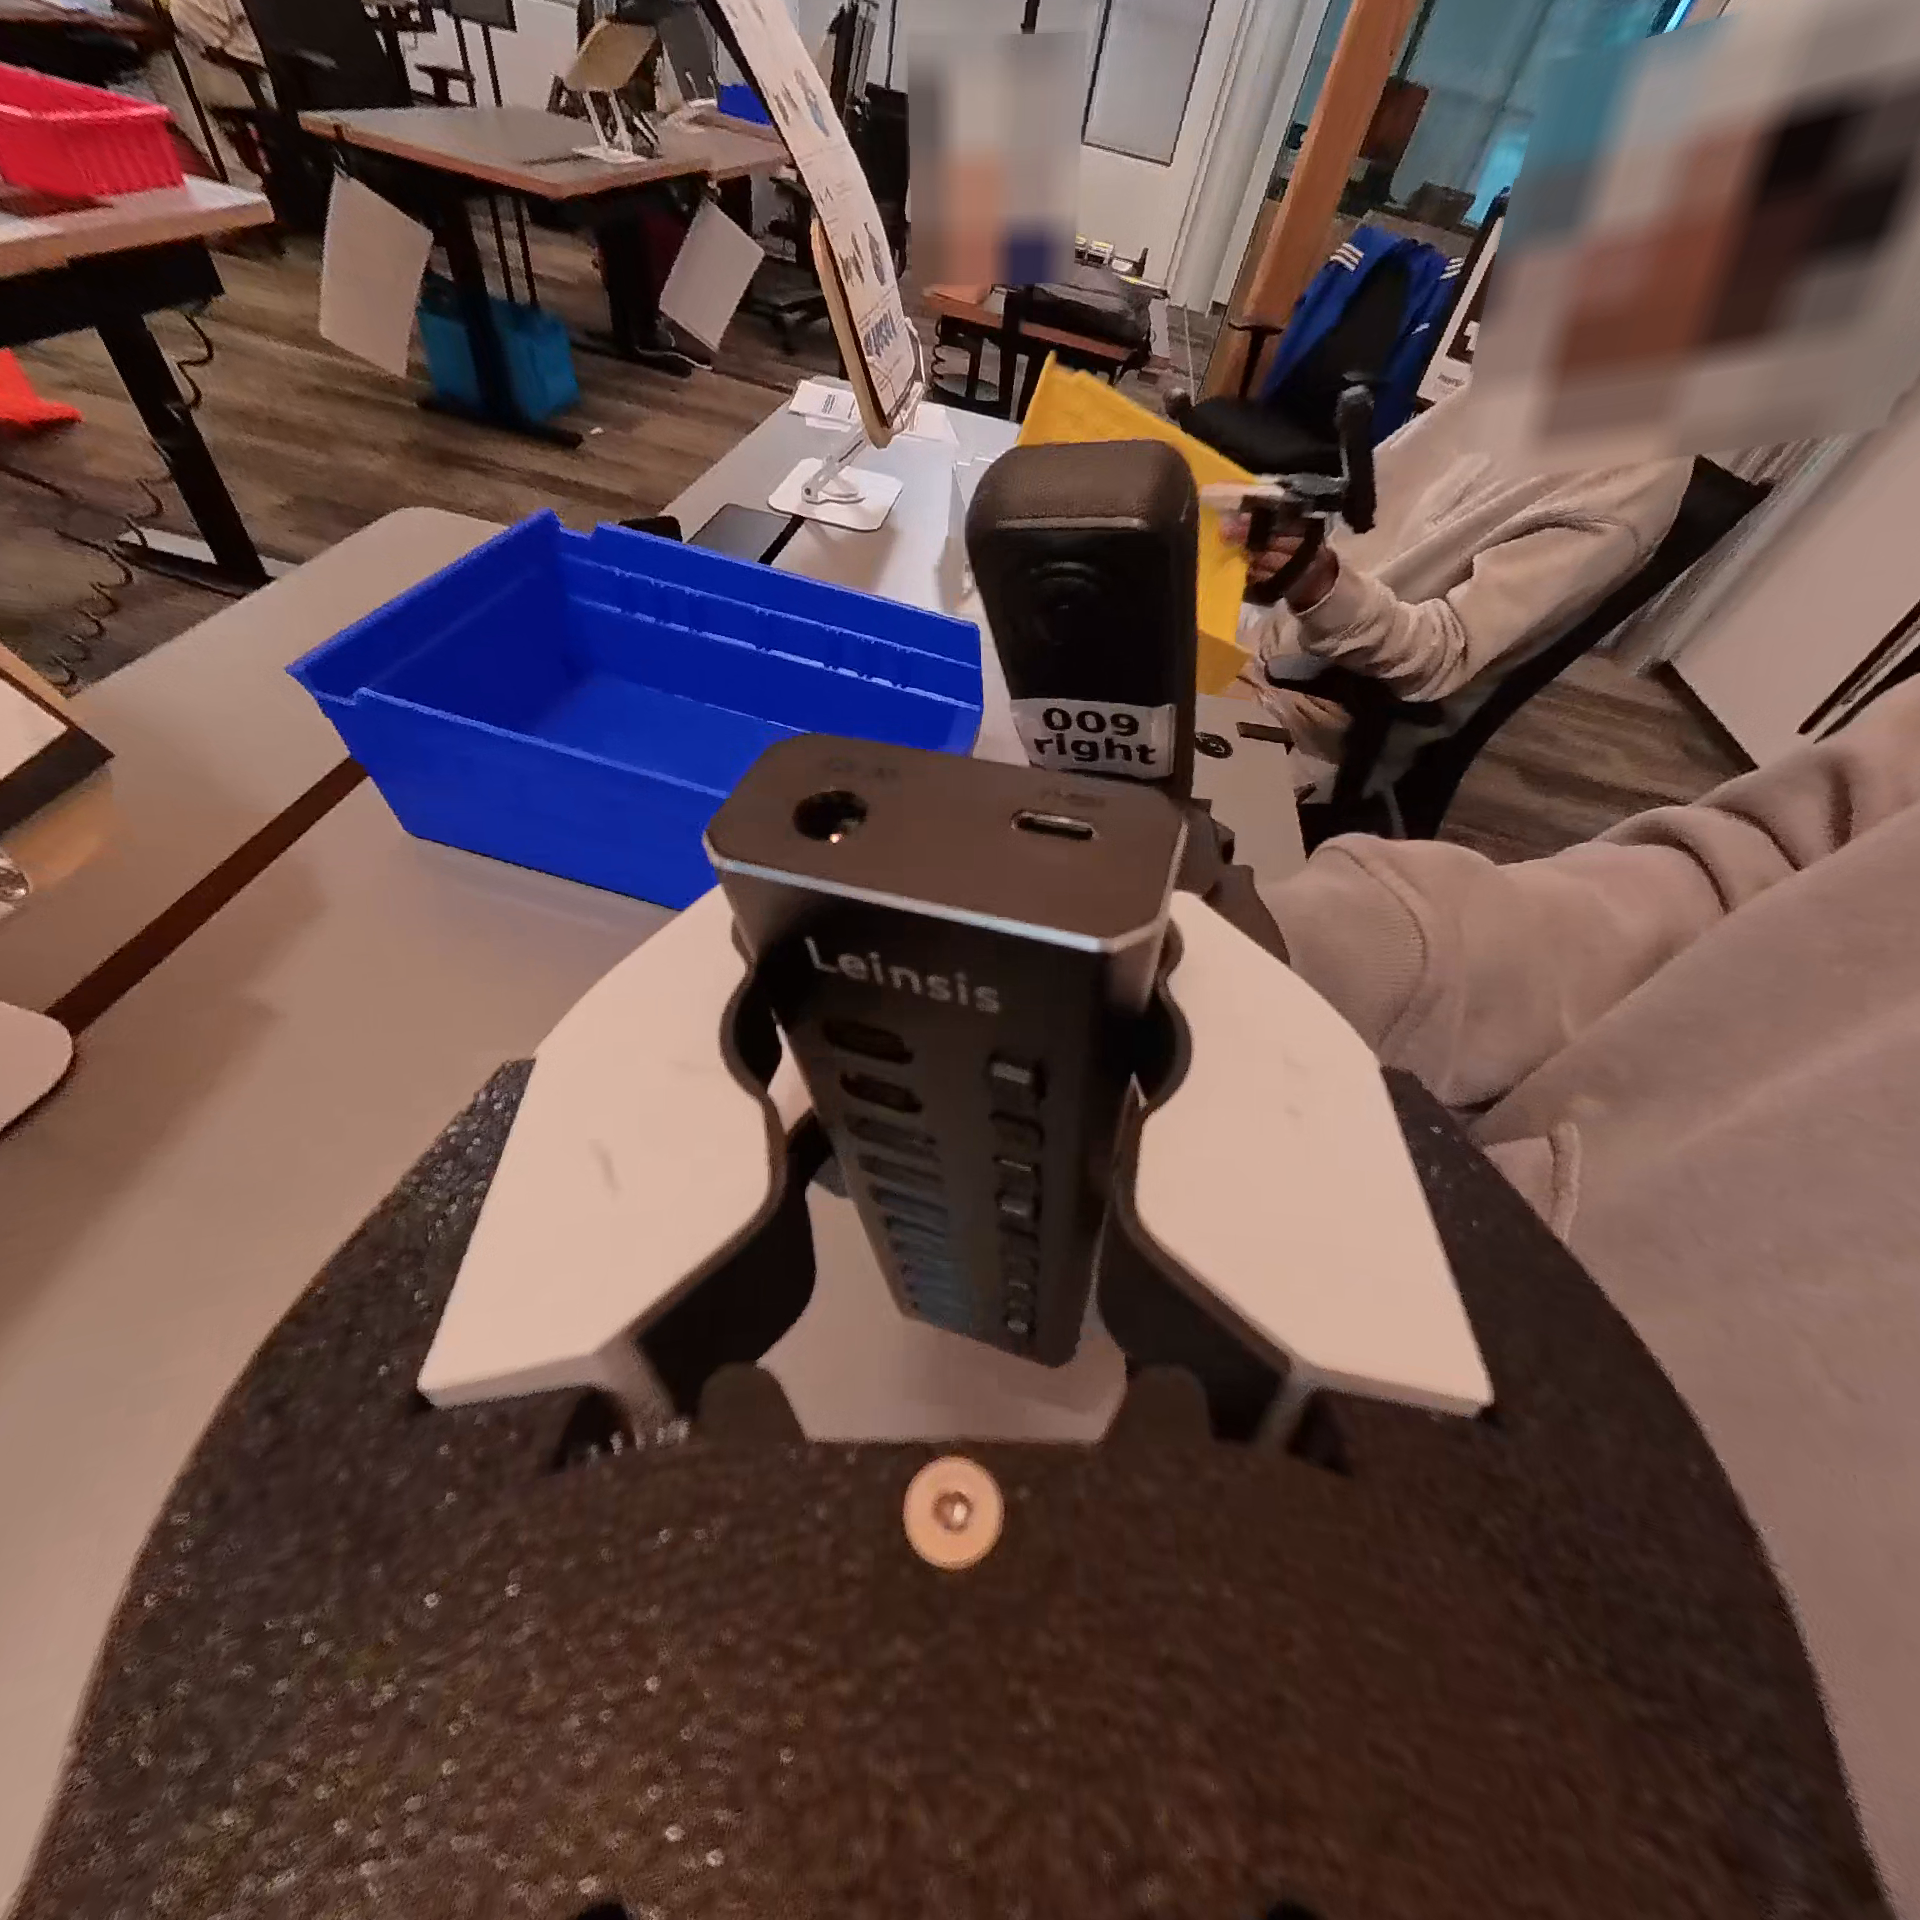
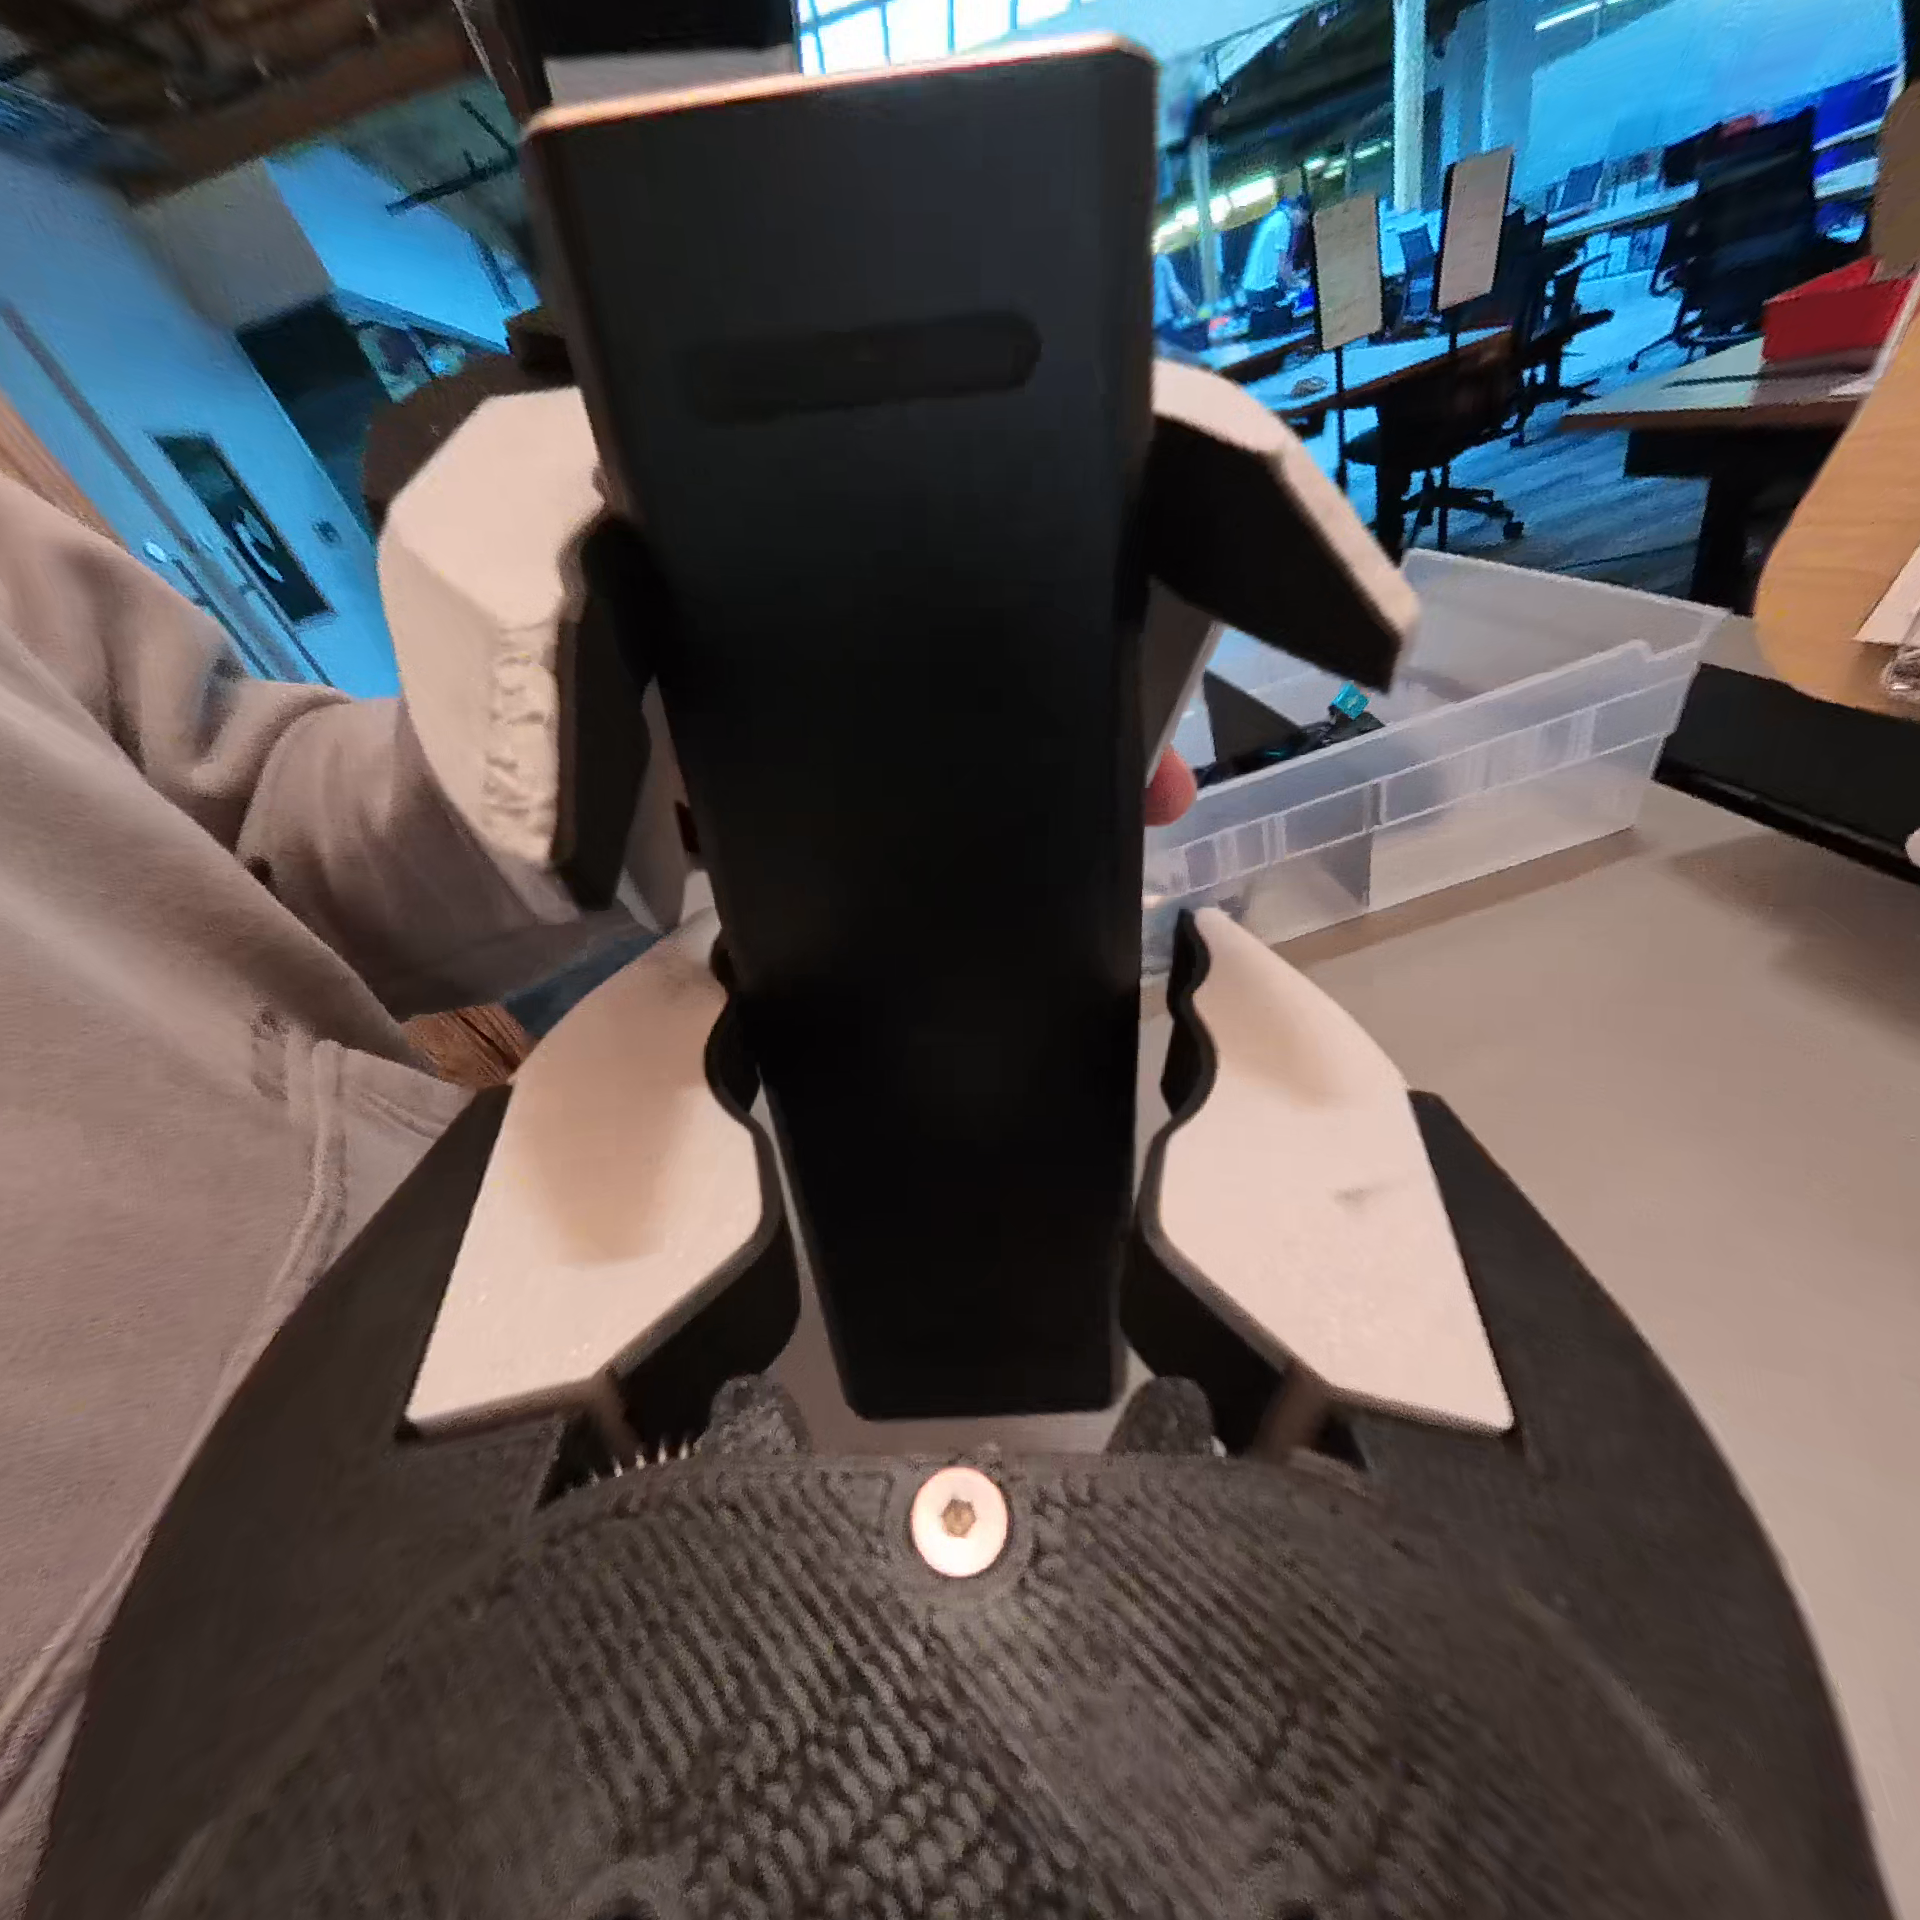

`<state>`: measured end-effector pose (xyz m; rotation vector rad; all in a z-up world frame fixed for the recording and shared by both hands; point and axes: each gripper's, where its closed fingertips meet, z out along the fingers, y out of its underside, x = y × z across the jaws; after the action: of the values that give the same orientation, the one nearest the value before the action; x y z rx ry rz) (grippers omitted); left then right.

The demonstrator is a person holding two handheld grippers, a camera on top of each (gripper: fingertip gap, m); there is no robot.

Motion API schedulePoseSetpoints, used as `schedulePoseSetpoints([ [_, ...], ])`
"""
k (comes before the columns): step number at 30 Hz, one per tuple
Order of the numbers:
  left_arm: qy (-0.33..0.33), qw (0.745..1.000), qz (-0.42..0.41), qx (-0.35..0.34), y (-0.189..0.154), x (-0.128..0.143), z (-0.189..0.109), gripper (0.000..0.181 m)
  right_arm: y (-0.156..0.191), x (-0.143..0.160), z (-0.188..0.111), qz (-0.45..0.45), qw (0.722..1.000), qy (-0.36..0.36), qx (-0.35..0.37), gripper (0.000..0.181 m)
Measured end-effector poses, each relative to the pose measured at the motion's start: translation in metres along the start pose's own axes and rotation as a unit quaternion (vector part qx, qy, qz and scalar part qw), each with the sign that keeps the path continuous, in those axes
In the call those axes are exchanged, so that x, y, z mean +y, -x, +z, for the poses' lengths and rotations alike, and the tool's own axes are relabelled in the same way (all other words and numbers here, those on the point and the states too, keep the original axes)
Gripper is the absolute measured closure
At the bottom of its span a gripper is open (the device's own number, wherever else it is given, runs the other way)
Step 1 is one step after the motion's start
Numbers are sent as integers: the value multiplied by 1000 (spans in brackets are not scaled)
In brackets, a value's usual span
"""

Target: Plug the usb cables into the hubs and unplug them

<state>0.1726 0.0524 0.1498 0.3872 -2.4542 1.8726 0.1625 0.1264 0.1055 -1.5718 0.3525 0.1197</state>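
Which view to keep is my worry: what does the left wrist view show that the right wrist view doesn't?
Left only: the port face of the hub and a blue bin. Right only: the plain back of the hub and a clear bin. Both: the hub clamped by the left fingers, and the table.

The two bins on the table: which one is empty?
The blue bin in the left wrist view is empty; its bare floor shows. The clear bin in the right wrist view holds dark items, probably cables.
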Motion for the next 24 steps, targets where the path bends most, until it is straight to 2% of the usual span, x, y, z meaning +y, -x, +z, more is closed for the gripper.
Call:
schedulePoseSetpoints([
  [5, -10, 1000, -23, 10, 1, 1, 2, 114, -5, 5, 7, -32, 998, 42, 24, 98],
  [6, -22, 999, -31, 13, 1, -1, 3, 114, -3, 4, 9, -30, 999, 41, 19, 99],
  [7, -24, 999, -29, 13, 1, -1, 3, 114, 1, 4, 12, -35, 999, 42, 7, 109],
  [11, 14, 1000, -8, 27, -4, 7, 0, 115, 0, 11, 12, -49, 997, 61, 5, 109],
  [15, 4, 998, -18, 66, -12, -8, -16, 109, 1, 12, 4, -75, 994, 75, -1, 108],
  [19, 49, 998, 25, 34, -4, -5, -21, 93, 2, 12, -2, -97, 992, 81, -13, 109],
  [22, 77, 995, 53, 42, -15, -4, -14, 92, 2, 16, -2, -103, 990, 96, -11, 109],
  [24, 103, 992, 68, 22, -13, 0, -7, 95, 4, 18, 0, -97, 990, 99, -22, 109],
])
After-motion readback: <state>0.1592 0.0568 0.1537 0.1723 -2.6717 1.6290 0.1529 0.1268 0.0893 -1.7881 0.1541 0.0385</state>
